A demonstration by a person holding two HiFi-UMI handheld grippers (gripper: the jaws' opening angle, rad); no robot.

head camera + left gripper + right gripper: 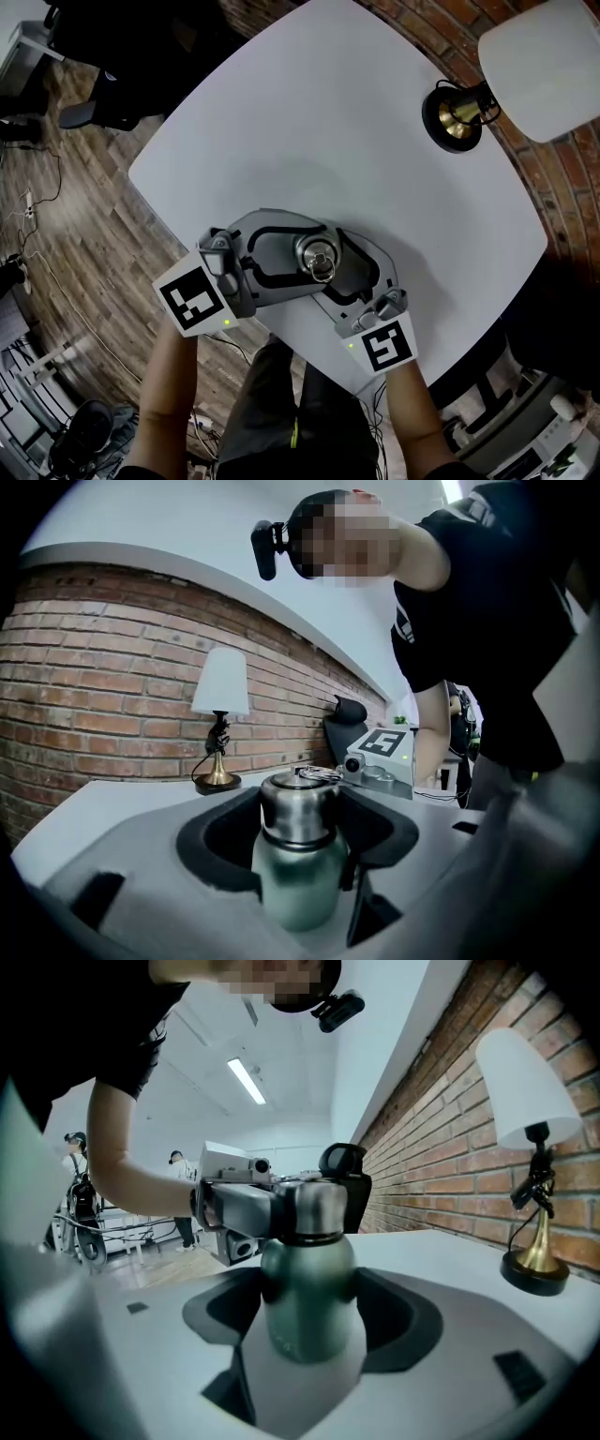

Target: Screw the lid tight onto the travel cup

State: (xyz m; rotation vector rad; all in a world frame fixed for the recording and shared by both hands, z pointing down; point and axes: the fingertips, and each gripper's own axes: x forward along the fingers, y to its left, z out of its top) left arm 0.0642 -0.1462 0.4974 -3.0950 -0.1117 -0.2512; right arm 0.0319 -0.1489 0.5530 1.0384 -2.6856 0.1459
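The travel cup (317,258) stands upright near the front edge of the white table (328,141). It has a green body (307,1288) and a steel lid (298,808) with a wire ring on top. My left gripper (298,258) comes in from the left, and its dark pads (217,841) close round the lid. In the right gripper view that gripper shows at lid height. From the front right, my right gripper (339,267) has its jaws round the green body lower down, pads (398,1321) against its sides.
A brass lamp (457,112) with a white shade stands at the table's far right, by a brick wall (112,667). An office chair (349,714) is beyond the table. Wooden floor with cables lies to the left (37,234). The table's front edge is close to the person's legs.
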